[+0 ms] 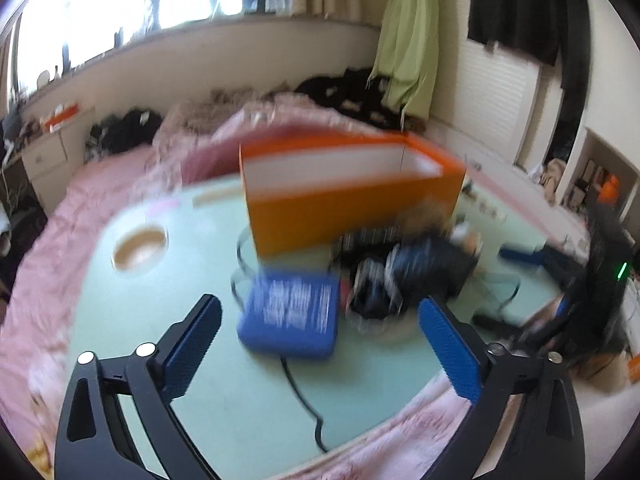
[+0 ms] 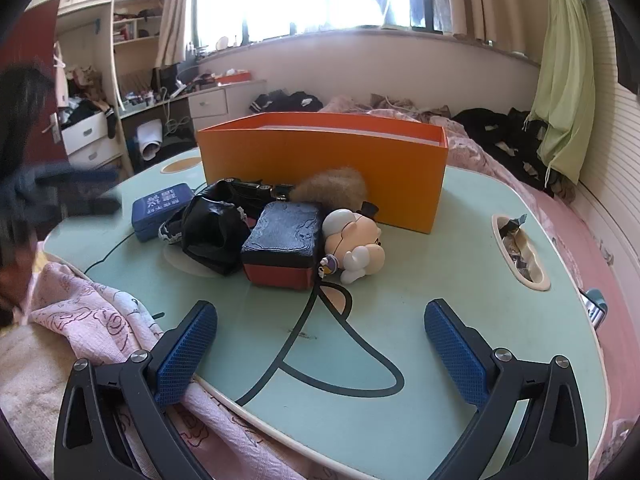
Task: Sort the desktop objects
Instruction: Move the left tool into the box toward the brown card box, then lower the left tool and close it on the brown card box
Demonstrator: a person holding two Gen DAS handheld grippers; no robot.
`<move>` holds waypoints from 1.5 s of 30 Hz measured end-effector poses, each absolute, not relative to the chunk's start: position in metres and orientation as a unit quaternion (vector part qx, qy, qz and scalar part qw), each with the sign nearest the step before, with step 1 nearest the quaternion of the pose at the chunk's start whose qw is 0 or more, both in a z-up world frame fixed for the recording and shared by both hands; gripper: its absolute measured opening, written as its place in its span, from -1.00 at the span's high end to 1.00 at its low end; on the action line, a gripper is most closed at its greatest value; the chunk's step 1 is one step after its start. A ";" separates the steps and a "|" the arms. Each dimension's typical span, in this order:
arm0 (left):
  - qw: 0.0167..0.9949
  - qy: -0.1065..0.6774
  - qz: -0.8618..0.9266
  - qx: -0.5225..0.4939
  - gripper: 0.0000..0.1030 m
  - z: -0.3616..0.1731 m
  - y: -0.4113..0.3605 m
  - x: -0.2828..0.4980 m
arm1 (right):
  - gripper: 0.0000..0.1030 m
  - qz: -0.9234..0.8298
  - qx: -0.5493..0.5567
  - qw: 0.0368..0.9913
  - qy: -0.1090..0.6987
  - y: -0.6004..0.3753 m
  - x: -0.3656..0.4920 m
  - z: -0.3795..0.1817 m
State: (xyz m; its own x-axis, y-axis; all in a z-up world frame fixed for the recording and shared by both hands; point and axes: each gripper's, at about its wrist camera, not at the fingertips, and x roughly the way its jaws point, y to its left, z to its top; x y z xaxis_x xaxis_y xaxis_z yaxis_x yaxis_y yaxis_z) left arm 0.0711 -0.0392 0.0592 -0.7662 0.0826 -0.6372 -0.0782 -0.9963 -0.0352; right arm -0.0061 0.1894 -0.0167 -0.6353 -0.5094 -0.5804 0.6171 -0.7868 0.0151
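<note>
1. Bedroom setup: a mint-green tabletop with a cartoon outline printed on it sits on a bed with pink bedding, window and curtains behind.
2. Orange box, open on top, stands at the back of the tabletop, roughly 12 o'clock from the right tool.
3. Right tool's jaws stand wide apart with nothing between them, just bare tabletop. It hangs over the near edge.
4. The clutter sits between that tool and the box: a dark blue-topped case with a red base at about 12 o'clock, a small white-and-peach figure toy touching its right side at about 1 o'clock, and a black pouch pressed against its left side at 11 o'clock.
5. A tan fur pompom lies behind the case, right against the orange box's front wall.
6. A flat blue box with white lettering sits just left of the pouch, around 10 o'clock from the right tool.
7. Left wrist view is really motion-blurred. The left tool is spread open too and holds nothing; the flat blue box lies just ahead of it at 12 o'clock, between the lines of the two fingers but not touched by either pad.
8. From the left tool, the black pouch pile is at about 1 o'clock and the orange box is beyond the blue one.
9. A cup-holder recess on the tabletop's right side, 2 o'clock from the right tool, has some scraps in it that I can't make out.
</note>
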 end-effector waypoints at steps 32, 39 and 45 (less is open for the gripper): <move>0.142 -0.085 0.779 -0.605 0.06 0.014 0.062 -0.186 | -1.00 -0.900 0.289 0.314 0.091 0.184 -0.006 -0.016; 0.157 -0.111 0.782 -0.593 0.72 0.019 0.042 -0.182 | -1.00 -0.900 0.289 0.314 0.091 0.184 -0.007 -0.015; 0.103 -0.082 0.802 -0.582 0.73 0.028 0.025 -0.180 | -1.00 -0.900 0.289 0.314 0.090 0.186 -0.007 -0.015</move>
